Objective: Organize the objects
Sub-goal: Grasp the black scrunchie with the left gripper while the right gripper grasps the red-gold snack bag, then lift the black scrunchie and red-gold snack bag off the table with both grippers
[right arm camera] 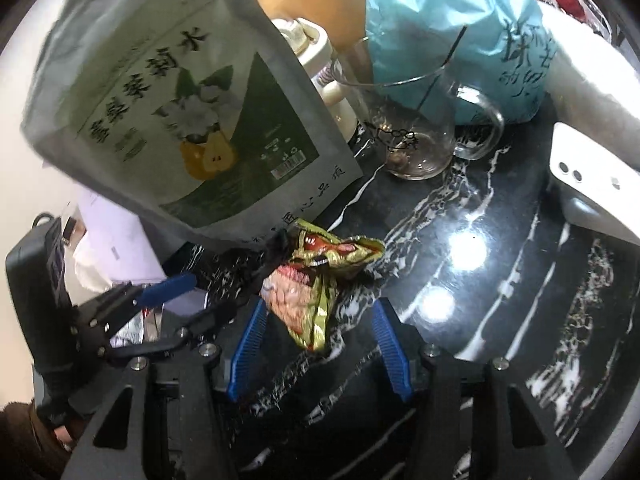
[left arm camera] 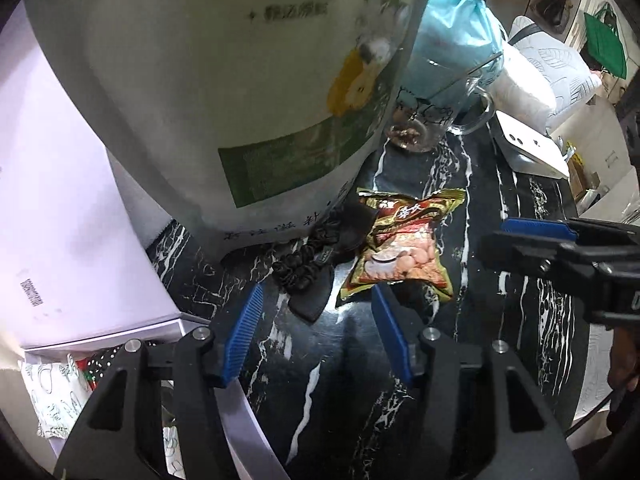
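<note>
I see both claws apart and empty: my left gripper [left arm camera: 316, 300] and right gripper [right arm camera: 318, 314] hover over the snack packet [left arm camera: 400, 248], lying on the black marble table [left arm camera: 340, 380] beside the pouch [left arm camera: 224, 80].

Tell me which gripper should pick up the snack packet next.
Probably the right. In its own view the right gripper hangs with open jaws, the snack packet reaching into the gap. The left gripper is open too, but the packet lies ahead of its right finger, with the black scrunchie alongside.
</note>
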Action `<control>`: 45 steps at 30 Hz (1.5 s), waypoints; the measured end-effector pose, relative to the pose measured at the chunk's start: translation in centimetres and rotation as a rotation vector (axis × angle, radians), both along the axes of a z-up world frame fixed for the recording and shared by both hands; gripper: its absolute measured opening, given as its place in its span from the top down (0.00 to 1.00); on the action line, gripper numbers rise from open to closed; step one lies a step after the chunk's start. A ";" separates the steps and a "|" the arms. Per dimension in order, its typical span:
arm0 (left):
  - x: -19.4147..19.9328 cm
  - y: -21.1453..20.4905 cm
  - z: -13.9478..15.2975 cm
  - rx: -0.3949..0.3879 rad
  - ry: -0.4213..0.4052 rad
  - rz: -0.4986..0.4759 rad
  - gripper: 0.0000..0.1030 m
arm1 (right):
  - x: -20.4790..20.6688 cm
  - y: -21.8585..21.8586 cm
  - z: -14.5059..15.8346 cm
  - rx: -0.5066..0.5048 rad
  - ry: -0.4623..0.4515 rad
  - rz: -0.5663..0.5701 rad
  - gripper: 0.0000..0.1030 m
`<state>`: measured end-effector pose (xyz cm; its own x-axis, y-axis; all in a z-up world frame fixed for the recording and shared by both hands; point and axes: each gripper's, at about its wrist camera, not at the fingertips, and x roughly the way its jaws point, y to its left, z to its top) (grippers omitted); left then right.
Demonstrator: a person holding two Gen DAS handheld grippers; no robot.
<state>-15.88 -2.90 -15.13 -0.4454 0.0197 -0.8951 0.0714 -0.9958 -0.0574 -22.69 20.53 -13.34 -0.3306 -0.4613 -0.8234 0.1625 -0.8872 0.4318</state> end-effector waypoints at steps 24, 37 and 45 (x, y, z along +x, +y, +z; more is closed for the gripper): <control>-2.2 0.6 -2.4 0.037 -0.029 -0.171 0.52 | -2.5 -3.6 -4.1 0.048 -0.092 0.024 0.75; -2.8 1.6 -3.5 0.036 -0.080 -0.265 0.83 | -0.9 -1.4 -4.1 0.063 -0.095 -0.030 0.77; -2.0 4.4 -3.4 0.072 -0.118 -0.297 0.87 | 1.6 0.9 -3.8 0.066 -0.103 -0.042 0.77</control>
